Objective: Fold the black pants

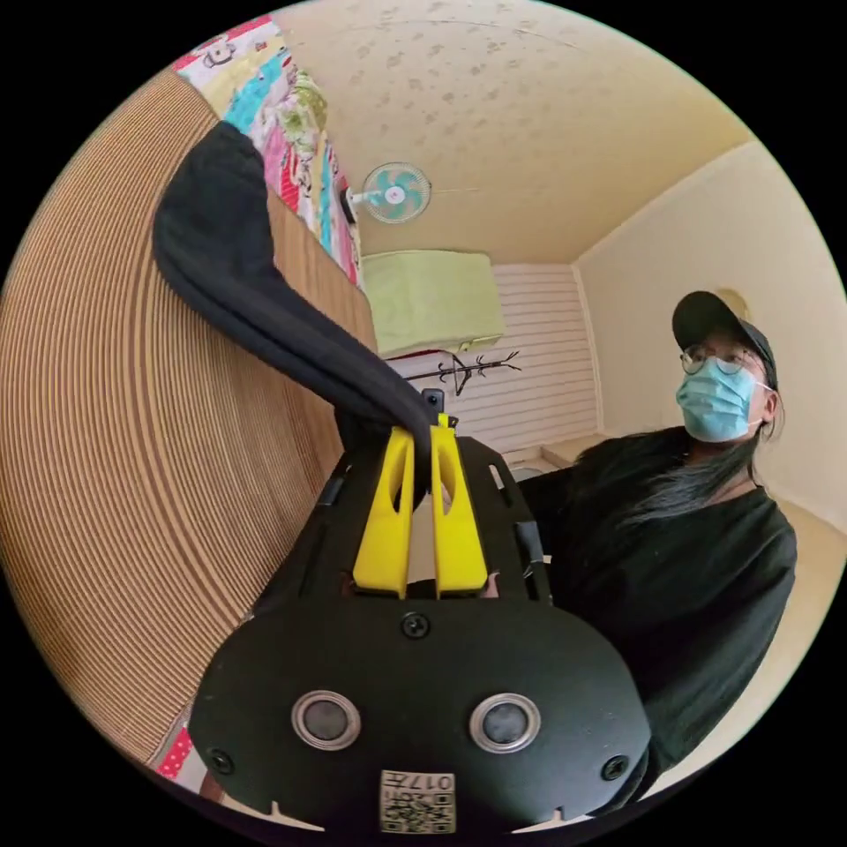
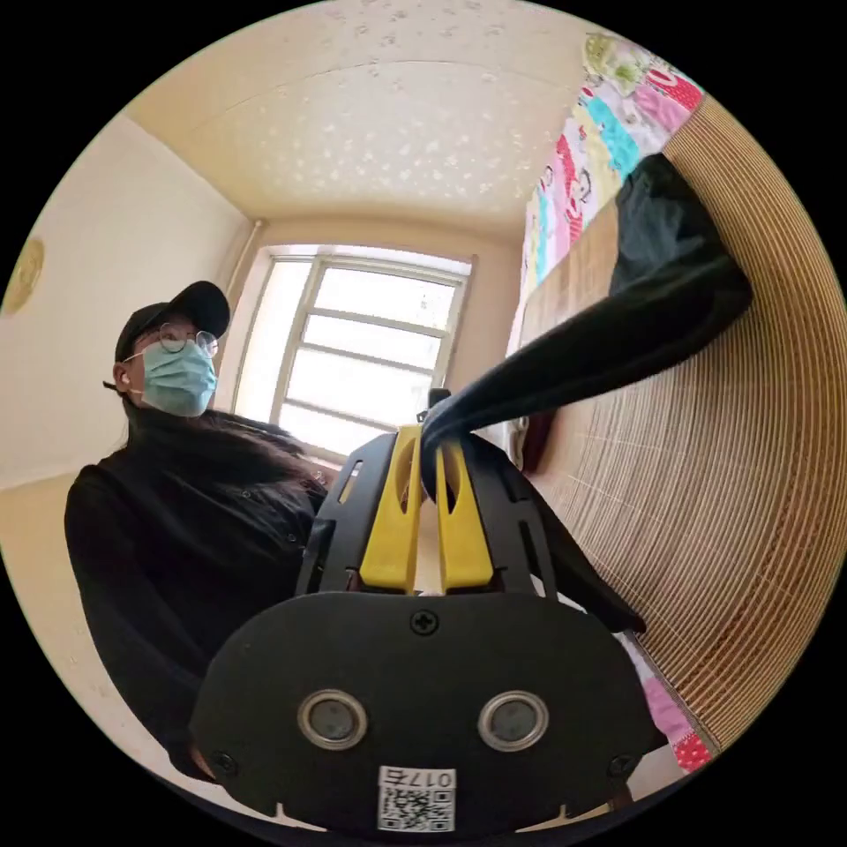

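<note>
A: Pants (image 1: pixel 265 300), black, pinched between the yellow jaws of the left gripper (image 1: pixel 422 434); cloth runs from the tips out to the far mat (image 1: pixel 106 441).
B: Right gripper (image 2: pixel 430 434)?
A: Same, jaws closed on a pants edge, fabric stretched toward the mat on the right.
B: Any writing?
A: Code sticker (image 1: pixel 417 801) on each gripper base, digits mirrored, not reading them.
B: Background?
A: Person (image 1: pixel 697 547) in black top nearby, fan (image 1: pixel 396 192) and window (image 2: pixel 362 344) behind.

Cream walls (image 1: pixel 697 229), speckled ceiling (image 2: pixel 371 132), bright window (image 2: pixel 371 344), wall fan (image 1: pixel 397 192)
</note>
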`<state>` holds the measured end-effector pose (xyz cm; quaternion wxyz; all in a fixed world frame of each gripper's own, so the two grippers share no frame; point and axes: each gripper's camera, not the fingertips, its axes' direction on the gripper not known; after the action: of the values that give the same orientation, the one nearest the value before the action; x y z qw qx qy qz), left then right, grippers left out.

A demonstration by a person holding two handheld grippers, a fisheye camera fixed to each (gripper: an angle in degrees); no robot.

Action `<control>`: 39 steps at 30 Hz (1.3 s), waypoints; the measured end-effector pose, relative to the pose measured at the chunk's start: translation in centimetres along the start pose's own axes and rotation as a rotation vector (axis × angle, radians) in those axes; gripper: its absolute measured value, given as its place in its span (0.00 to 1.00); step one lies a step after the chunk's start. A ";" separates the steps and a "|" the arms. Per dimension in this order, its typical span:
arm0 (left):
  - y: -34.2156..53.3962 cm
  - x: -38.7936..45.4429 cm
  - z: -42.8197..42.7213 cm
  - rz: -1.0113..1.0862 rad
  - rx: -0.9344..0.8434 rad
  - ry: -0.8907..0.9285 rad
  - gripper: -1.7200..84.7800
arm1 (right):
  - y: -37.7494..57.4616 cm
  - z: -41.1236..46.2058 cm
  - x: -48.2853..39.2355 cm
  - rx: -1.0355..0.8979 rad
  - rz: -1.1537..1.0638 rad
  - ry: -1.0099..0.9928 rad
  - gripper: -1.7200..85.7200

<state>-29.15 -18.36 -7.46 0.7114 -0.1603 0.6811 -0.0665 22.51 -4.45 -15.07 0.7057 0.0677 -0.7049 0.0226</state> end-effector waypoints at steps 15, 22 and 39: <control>-14.7 23.0 3.5 0.305 0.091 -0.251 0.07 | -16.9 1.9 -26.3 0.051 -0.402 0.572 0.03; -18.5 14.6 5.2 0.198 0.062 -0.421 0.07 | -19.7 5.9 -16.3 0.070 -0.250 0.775 0.04; 4.2 -13.3 5.2 -0.601 -0.200 -0.516 0.17 | 5.6 7.4 9.5 -0.125 0.642 0.853 0.16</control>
<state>-25.39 -9.53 3.90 0.7887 -0.4320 0.4062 -0.1623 14.51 -0.45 -5.25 0.8896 -0.2084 -0.3411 0.2208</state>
